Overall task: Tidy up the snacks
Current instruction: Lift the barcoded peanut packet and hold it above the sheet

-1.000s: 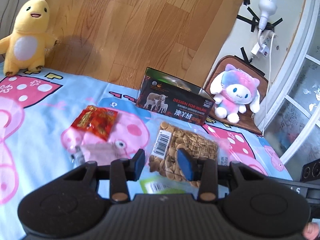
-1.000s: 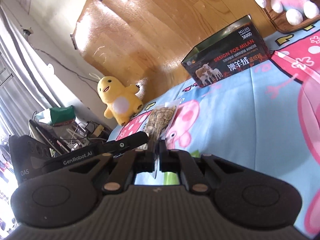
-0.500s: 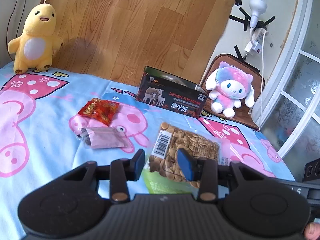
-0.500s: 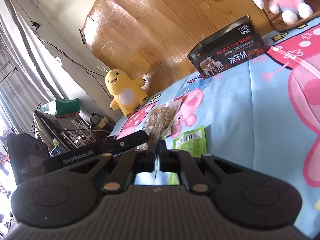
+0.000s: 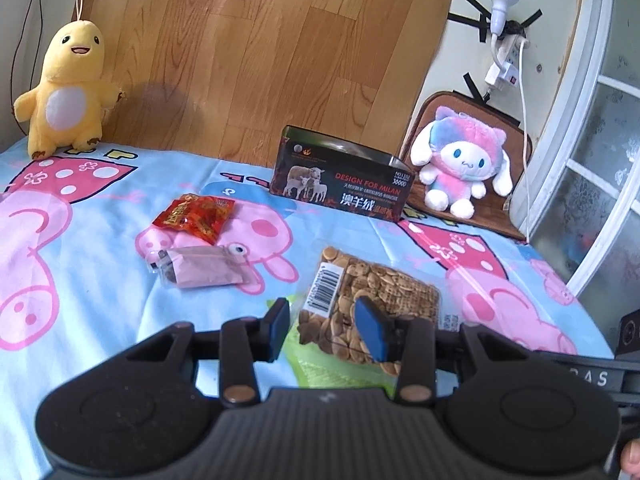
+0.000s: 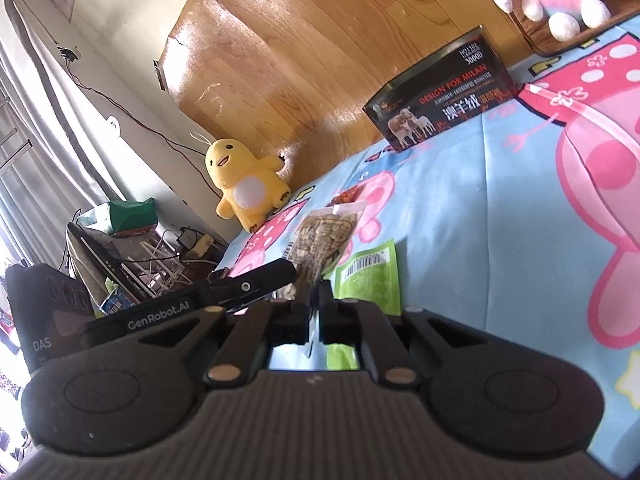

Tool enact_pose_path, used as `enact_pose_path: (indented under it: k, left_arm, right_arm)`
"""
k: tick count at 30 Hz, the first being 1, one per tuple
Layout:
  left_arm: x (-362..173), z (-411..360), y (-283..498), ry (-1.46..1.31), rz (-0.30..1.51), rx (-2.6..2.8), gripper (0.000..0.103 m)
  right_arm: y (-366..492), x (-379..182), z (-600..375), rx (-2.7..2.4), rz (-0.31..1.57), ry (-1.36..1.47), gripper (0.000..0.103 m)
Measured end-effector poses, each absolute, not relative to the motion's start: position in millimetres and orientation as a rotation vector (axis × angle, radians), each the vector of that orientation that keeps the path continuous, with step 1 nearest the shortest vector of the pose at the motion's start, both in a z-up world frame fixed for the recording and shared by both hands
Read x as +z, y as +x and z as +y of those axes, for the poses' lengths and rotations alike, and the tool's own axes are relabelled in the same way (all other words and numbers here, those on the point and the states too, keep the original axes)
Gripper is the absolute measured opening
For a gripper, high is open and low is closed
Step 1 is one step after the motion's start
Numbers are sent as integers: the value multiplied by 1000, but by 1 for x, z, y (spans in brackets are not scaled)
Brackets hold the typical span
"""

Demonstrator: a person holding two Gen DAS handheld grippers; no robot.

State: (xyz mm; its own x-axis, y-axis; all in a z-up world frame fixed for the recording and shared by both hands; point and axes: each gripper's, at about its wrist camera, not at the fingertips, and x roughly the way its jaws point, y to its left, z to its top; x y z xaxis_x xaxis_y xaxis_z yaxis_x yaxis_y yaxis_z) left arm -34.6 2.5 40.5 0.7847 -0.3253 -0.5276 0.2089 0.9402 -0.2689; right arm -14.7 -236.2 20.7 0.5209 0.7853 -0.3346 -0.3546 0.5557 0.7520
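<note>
A clear bag of small round biscuits (image 5: 372, 300) hangs above the bed; my right gripper (image 6: 314, 320) is shut on its edge, and the bag (image 6: 324, 236) rises in front of that gripper. My left gripper (image 5: 324, 326) is open and empty, with the bag seen just beyond its fingers. A green packet (image 6: 370, 276) lies on the sheet under the bag. A red snack packet (image 5: 196, 216) and a pink packet (image 5: 204, 270) lie to the left. The open black box (image 5: 340, 184) stands at the back.
A yellow plush duck (image 5: 66, 88) stands at the back left against the wooden headboard (image 5: 260, 48). A pink and blue plush (image 5: 460, 168) sits on a brown cushion at the back right. A window frame (image 5: 580, 160) is at the right. Clutter (image 6: 132, 252) lies beside the bed.
Both grippers have pulled back and up, so more of the bed shows. The biscuit bag stays in the right gripper, and the green packet under it has come into view.
</note>
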Motion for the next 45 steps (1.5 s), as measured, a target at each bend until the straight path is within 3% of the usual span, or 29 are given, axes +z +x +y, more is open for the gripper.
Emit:
enact_pose_path:
  k: [18,20,22,24,27,30,36,40,44,45]
  left_arm:
    - [-2,22,-37,-252,649,-306,38]
    - [-6,27,-33,-275,662,-309,48]
    - [-7,30,-30,-288,660,-338,70]
    - [-8,27,-31,-274,654,-374,78]
    - [-10,17,-31,-213,634,-373,76]
    - [-11,9,-31,-149,618,-355,63]
    - [-9,23,-29,-226,633,-394,55]
    - [-12,51,-17,-416,672,-487,71]
    - [-14,60,-3,-461,693,-532,75]
    - [-13,58,-1,-447,691,-546,82]
  right_arm:
    - [-24,2,-218,733,770,488,7]
    - [-23,0,-214,733,758,442,7]
    - [-23,0,-210,746,736,397,8]
    - [-23,-2,-206,759,725,370,9]
    - [-19,-7,-208,774,721,393,10]
    - [-15,-12,-214,773,724,444,9]
    - [-3,-21,-225,804,794,606,9]
    - [1,-24,-229,814,825,665,9]
    - [1,-20,-225,807,821,645,10]
    - [1,-20,-225,806,819,642,10]
